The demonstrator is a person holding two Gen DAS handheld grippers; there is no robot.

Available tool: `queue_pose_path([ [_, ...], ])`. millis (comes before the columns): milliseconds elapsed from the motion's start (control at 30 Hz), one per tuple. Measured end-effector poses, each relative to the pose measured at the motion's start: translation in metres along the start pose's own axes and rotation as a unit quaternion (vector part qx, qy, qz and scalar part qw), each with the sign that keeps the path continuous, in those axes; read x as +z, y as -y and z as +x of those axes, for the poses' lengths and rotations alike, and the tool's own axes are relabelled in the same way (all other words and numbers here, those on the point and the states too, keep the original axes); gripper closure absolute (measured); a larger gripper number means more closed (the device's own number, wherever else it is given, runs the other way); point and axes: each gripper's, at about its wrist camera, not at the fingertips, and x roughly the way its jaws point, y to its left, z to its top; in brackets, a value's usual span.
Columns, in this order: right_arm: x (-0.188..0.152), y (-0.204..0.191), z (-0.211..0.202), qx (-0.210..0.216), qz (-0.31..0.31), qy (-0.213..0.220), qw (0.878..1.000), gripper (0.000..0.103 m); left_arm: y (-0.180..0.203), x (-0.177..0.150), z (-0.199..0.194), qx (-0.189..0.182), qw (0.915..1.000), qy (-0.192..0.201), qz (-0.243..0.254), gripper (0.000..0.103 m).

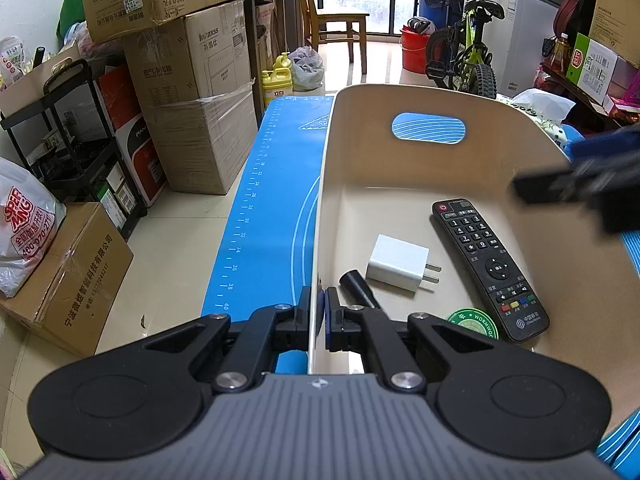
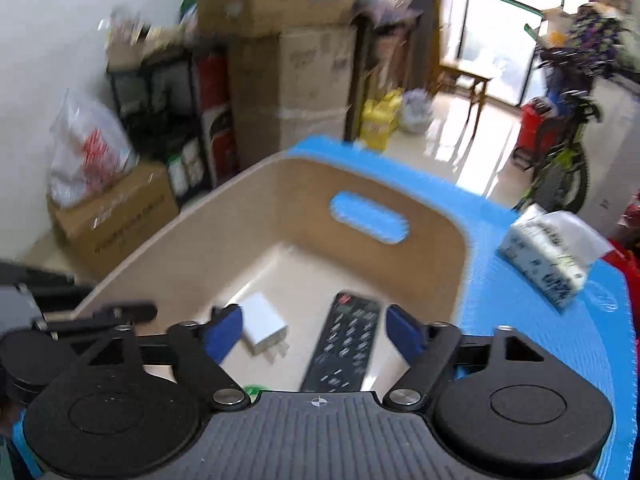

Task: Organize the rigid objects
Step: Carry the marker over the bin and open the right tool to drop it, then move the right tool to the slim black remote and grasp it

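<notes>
Remote (image 1: 489,269) lies flat on the bin (image 1: 440,100) floor, long axis toward the handle wall, power button far end. Left gripper (image 1: 318,312) clamps bin's side wall; right gripper (image 2: 314,330) wide open above it.

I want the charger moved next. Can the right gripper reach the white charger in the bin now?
Probably yes: the right gripper is open above the bin, and the white charger lies uncovered beside the remote.

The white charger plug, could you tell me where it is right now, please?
The white charger plug lies on the floor of the beige bin, left of the black remote in the left wrist view, prongs toward it.
</notes>
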Motion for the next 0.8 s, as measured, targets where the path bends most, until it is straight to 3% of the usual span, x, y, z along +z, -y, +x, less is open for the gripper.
queue_pose_path([
  [100,-0.001,0.019,-0.022,-0.026,0.024,0.043,0.998,0.009,0.000,0.000,0.000,0.000,1.0000,0.000,0.000,0.097],
  [233,-0.010,0.043,-0.040,-0.068,0.044,0.074,0.994,0.005,0.000,0.000,0.000,0.000,1.0000,0.000,0.000,0.097],
  [500,-0.049,0.103,-0.037,-0.122,0.107,0.053,0.985,0.003,0.000,0.000,0.000,0.000,1.0000,0.000,0.000,0.097],
  [800,-0.103,0.144,-0.018,-0.176,0.145,0.015,0.974,0.003,0.000,0.000,0.000,0.000,1.0000,0.000,0.000,0.097],
])
